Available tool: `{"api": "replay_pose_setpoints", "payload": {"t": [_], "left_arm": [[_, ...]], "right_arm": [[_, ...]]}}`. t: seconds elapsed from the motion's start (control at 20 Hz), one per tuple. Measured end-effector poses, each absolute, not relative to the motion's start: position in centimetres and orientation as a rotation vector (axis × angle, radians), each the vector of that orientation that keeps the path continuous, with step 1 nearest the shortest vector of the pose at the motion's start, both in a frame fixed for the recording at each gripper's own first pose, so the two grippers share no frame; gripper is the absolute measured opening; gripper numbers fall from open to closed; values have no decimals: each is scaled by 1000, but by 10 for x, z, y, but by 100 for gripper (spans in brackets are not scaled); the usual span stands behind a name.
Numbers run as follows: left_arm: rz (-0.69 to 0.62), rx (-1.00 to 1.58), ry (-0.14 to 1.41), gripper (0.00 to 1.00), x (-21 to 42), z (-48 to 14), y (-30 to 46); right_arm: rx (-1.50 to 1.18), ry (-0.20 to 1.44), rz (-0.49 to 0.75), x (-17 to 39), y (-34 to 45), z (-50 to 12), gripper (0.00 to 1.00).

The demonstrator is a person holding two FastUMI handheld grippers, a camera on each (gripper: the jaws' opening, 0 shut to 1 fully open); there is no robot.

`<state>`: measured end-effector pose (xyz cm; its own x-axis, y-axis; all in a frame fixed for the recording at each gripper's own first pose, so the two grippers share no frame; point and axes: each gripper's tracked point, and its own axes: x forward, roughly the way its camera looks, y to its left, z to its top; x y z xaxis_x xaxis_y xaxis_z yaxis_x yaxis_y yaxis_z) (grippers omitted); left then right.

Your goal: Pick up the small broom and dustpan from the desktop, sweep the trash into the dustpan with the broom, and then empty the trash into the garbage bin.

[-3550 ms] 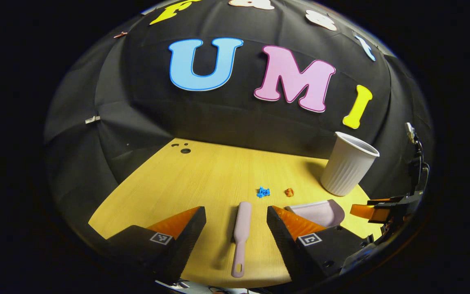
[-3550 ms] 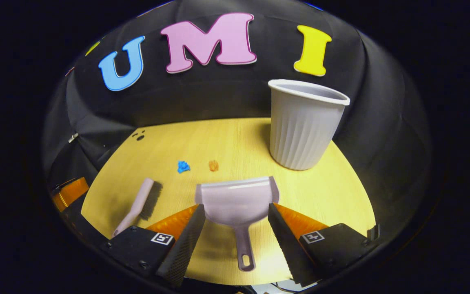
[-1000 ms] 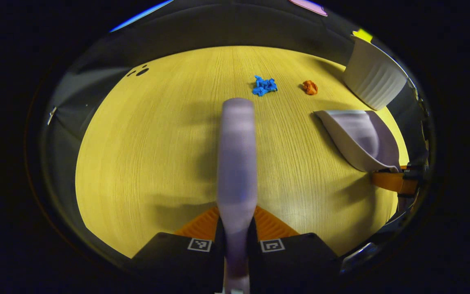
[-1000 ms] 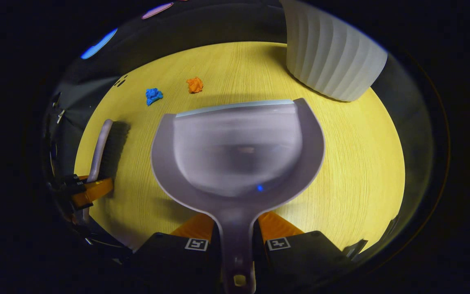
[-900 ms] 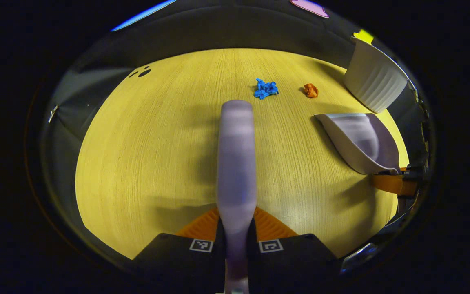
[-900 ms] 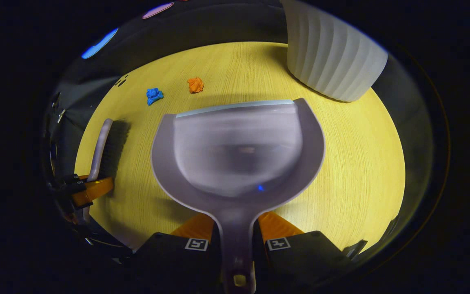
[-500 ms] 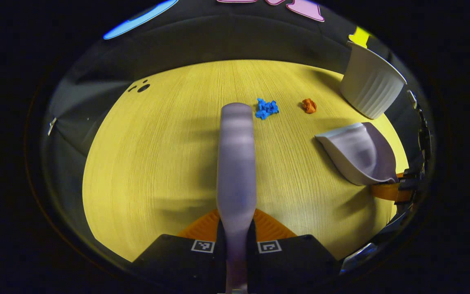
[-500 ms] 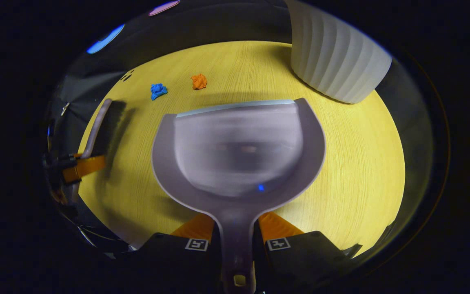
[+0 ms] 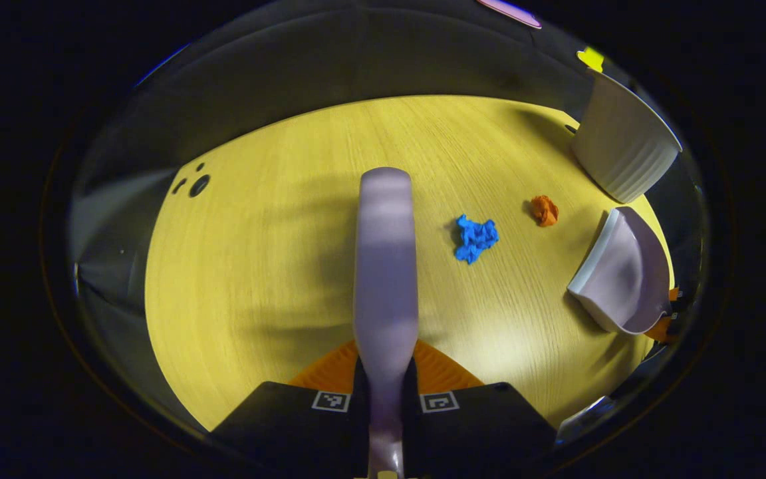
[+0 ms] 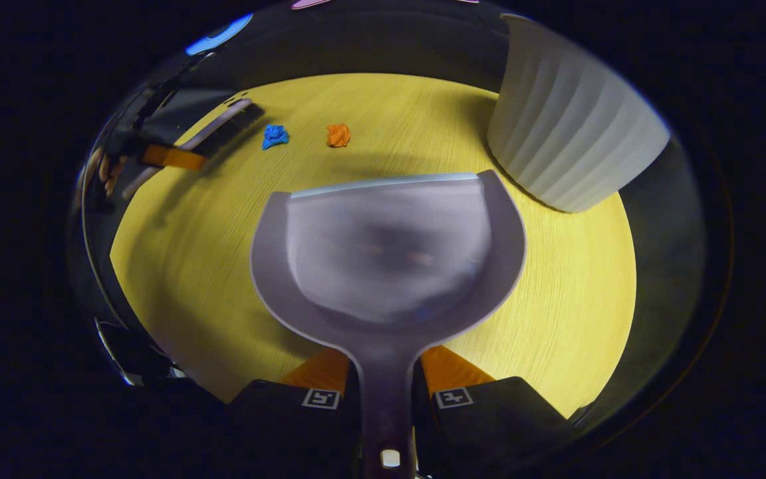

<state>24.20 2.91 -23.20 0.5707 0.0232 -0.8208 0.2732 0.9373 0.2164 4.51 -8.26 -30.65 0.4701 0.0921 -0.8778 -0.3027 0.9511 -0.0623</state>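
Note:
My left gripper (image 9: 385, 386) is shut on the handle of the lilac broom (image 9: 385, 266), which points forward over the yellow desktop (image 9: 263, 266). To the broom's right lie a blue scrap (image 9: 475, 238) and an orange scrap (image 9: 544, 210). My right gripper (image 10: 386, 386) is shut on the handle of the lilac dustpan (image 10: 388, 246), held above the desk with its mouth facing forward. The blue scrap (image 10: 274, 136) and orange scrap (image 10: 338, 134) lie ahead of the pan. The broom (image 10: 227, 130) with the left gripper (image 10: 167, 158) is at the far left. The dustpan (image 9: 622, 273) is at the right edge.
A white ribbed bin (image 10: 572, 143) stands on the desk just right of the dustpan's front; the bin (image 9: 624, 150) is also at the upper right in the left gripper view. Small dark holes (image 9: 195, 185) mark the desk's far left corner. Black cloth walls close in the desk.
The left gripper has carried the broom forward and leftward, so the scraps now lie to the broom's right. The dustpan has shifted a little; both grips are unchanged.

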Motion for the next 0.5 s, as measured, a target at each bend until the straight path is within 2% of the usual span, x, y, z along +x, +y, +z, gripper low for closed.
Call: {"api": "replay_pose_setpoints", "payload": {"t": [0.05, 0.1, 0.5], "left_arm": [[-175, 391, 968, 24, 253, -233, 28], [-204, 449, 979, 24, 262, -234, 26], [-488, 799, 989, 24, 301, -233, -35]], "right_arm": [[-230, 1062, 257, 44, -83, -306, 41], [-238, 1070, 270, 44, -82, -305, 37], [-273, 1088, 344, 49, -75, -305, 37]]}}
